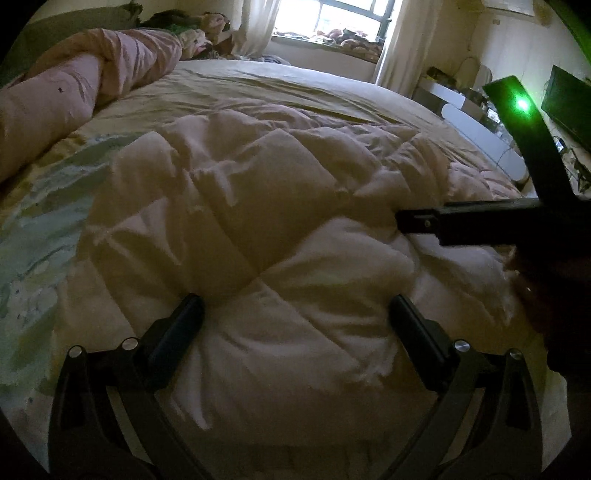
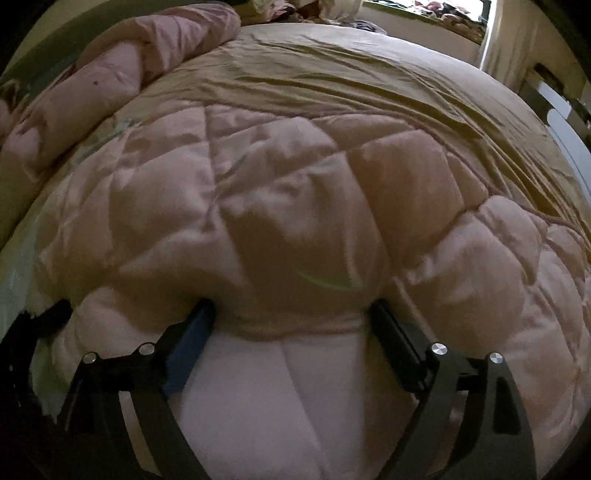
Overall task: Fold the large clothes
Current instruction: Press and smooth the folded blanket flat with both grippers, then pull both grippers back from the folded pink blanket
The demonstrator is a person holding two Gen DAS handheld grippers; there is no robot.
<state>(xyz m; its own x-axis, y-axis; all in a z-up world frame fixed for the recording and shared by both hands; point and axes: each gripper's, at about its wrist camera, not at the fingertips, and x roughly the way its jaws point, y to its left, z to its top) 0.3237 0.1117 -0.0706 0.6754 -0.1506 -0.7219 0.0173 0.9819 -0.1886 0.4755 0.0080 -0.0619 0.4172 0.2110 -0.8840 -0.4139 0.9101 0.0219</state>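
A thick, pale pink quilted comforter [image 1: 258,192] lies bunched on the bed and fills most of both views [image 2: 277,184]. My left gripper [image 1: 295,304] points down into it with its jaws wide apart, the fingertips sunk in the padding and a puff of quilt bulging between them. My right gripper [image 2: 291,314] is also spread wide, straddling a folded edge of the comforter whose smooth white underside shows below. In the left wrist view one finger [image 1: 417,221] of the right gripper reaches in from the right over the quilt.
A tan sheet [image 1: 258,88] covers the far half of the bed. A rolled pink duvet [image 1: 92,70] lies along the left side, on a green patterned sheet [image 1: 37,221]. Beyond are a window [image 1: 332,18] with curtains, white furniture [image 1: 472,122] and a dark screen [image 1: 569,107].
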